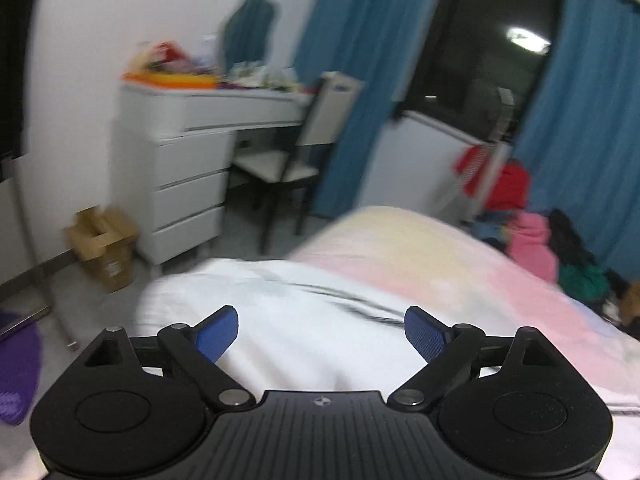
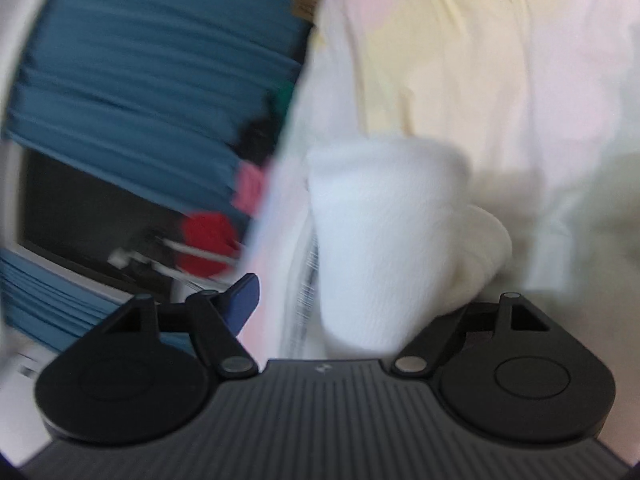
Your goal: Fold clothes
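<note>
- Two tools: the left tool (image 1: pixel 321 334) has its two blue fingers (image 1: pixel 216 336) spread wide with nothing between them; of the right tool (image 2: pixel 332 300) only one blue finger (image 2: pixel 242 304) shows, the other is hidden behind cloth, so I cannot tell whether it grips
- One white garment (image 1: pixel 280 320) lies on the bed (image 1: pixel 460 264), at the bed's near left part; thin dark lines run across its far side
- In the right view a rolled or bunched part of the white garment (image 2: pixel 384 240) stands just ahead of the tool, between where its fingers would be; the picture is blurred
- One bed with a pale pink and yellow cover; its far edge curves off toward the floor, and the cover to the right of the garment is bare
- One white counter (image 1: pixel 224 100) with drawers, far left, cluttered on top; one chair (image 1: pixel 296 152) just beside it
- One cardboard box (image 1: pixel 104 248) on the floor, left of the bed
- Blue curtains (image 1: pixel 340 80) frame one dark window (image 1: pixel 488 48)
- A pile of clothes (image 1: pixel 532 236), red, pink and green, lies far right beside the bed
</note>
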The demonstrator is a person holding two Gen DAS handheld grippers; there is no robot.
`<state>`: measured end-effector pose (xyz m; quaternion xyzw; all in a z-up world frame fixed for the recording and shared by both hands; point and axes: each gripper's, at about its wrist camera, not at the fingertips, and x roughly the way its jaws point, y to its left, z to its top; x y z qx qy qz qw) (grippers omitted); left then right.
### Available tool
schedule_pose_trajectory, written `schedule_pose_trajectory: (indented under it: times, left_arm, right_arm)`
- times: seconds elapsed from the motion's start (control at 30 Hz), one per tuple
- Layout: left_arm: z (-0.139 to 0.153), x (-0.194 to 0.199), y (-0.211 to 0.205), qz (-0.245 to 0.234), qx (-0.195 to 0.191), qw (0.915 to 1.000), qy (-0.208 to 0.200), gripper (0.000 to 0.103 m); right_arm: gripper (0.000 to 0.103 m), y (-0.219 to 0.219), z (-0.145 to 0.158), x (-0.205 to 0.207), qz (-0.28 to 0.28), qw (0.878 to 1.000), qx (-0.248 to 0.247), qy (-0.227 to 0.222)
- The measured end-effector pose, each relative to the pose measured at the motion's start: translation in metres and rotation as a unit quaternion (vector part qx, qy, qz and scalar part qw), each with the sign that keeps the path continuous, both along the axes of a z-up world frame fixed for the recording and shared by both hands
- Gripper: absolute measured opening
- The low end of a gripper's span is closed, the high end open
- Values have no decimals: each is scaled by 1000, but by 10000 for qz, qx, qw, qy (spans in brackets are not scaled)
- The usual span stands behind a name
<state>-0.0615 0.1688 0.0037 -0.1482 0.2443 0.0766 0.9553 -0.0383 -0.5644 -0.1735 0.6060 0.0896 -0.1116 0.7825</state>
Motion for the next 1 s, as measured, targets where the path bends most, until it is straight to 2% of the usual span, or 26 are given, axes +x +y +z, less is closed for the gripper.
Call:
schedule_pose_trajectory:
  times: [0.13,0.23,0.3,0.43,0.5,0.53,0.57,0.6,0.67,0.7,0.77,0.87,0.9,1.0]
  left_arm:
    - [-20,38,-73,-693,37,9975,105,91]
    - [-46,64,-117,-1032,49,9943,263,91]
    - [-65,74,-143,-1276,213,9909,371,91]
    - [-106,82,-171,-1500,786,9828,732,91]
    - [-120,82,-178,-1577,1074,9778,862,91]
    - [-127,82,-182,-1615,1218,9749,927,91]
    - [-135,82,-185,-1652,1361,9718,991,92]
    - [-142,83,-189,-1689,1504,9683,1056,92]
    - [-144,84,-192,-1674,1529,9678,1093,93]
    - [-145,85,-193,-1663,1531,9678,1109,93]
    - [-147,89,-191,-1670,1519,9679,1108,94]
    - [-145,92,-188,-1677,1516,9678,1107,94]
    - [-144,92,-187,-1682,1509,9677,1115,94]
    - [-140,90,-182,-1731,1484,9674,1099,96]
  right_arm:
    - [77,-6,3,-4,-27,9988,221,-440]
    - [77,-5,4,-2,94,9998,-22,-183]
    - [77,-5,3,-2,165,9997,-154,21]
    - [76,-8,-5,3,207,9988,-110,423]
    - [70,-7,-8,9,283,9966,-255,729]
    - [63,-6,-9,12,327,9945,-382,920]
    - [51,-5,-8,15,372,9914,-549,1128]
    - [45,-3,-7,18,400,9881,-722,1298]
    - [30,0,-2,21,396,9817,-1081,1519]
    - [27,5,4,22,356,9789,-1262,1567]
    - [21,13,16,23,277,9723,-1622,1662]
    - [17,26,33,25,156,9596,-2157,1799]
    - [16,33,42,27,114,9527,-2436,1815]
    - [15,69,77,33,-9,9216,-3501,1676]
